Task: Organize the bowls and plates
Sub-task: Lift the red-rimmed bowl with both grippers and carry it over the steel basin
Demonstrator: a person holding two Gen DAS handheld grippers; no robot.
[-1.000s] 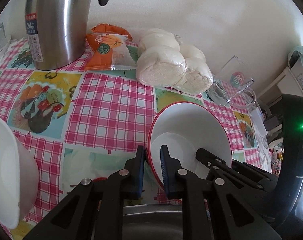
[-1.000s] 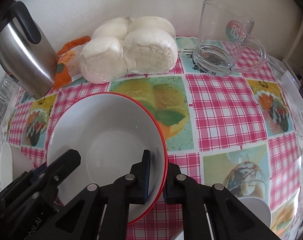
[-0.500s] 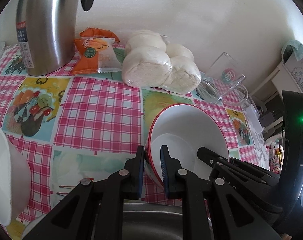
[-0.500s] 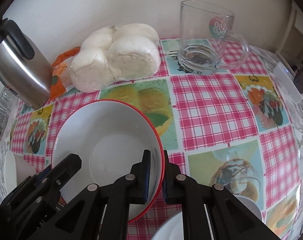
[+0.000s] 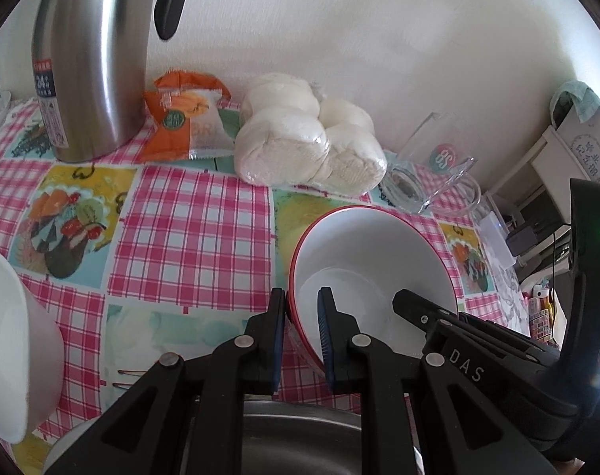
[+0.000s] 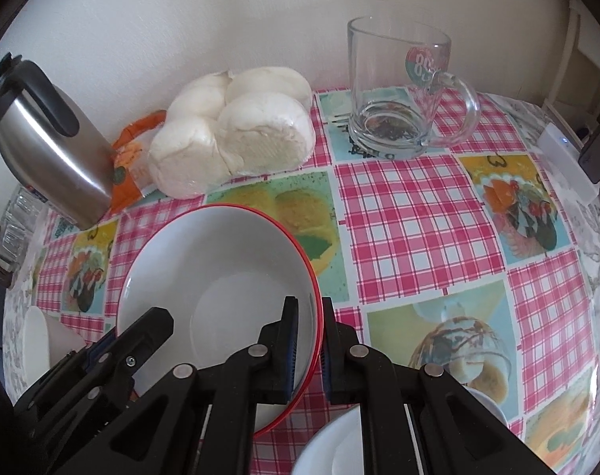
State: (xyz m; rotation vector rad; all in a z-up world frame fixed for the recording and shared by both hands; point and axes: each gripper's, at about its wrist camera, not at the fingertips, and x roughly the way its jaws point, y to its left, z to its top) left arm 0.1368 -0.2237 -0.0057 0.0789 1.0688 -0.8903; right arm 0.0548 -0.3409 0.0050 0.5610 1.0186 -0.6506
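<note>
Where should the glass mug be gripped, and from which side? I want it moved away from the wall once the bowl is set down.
Probably take the glass mug by its wall at the open rim, from above, one finger inside and one outside. It stands upright and holds only dark dregs. The side facing the bagged buns looks easiest: its handle points the other way.

White bowl (image 6: pixel 220 273) with red rim; pink-checked tablecloth (image 6: pixel 410 213); silver kettle (image 5: pixel 90 59).

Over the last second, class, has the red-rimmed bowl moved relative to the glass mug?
Yes. In the right wrist view the red-rimmed bowl now sits lower in frame, farther from the glass mug.
</note>
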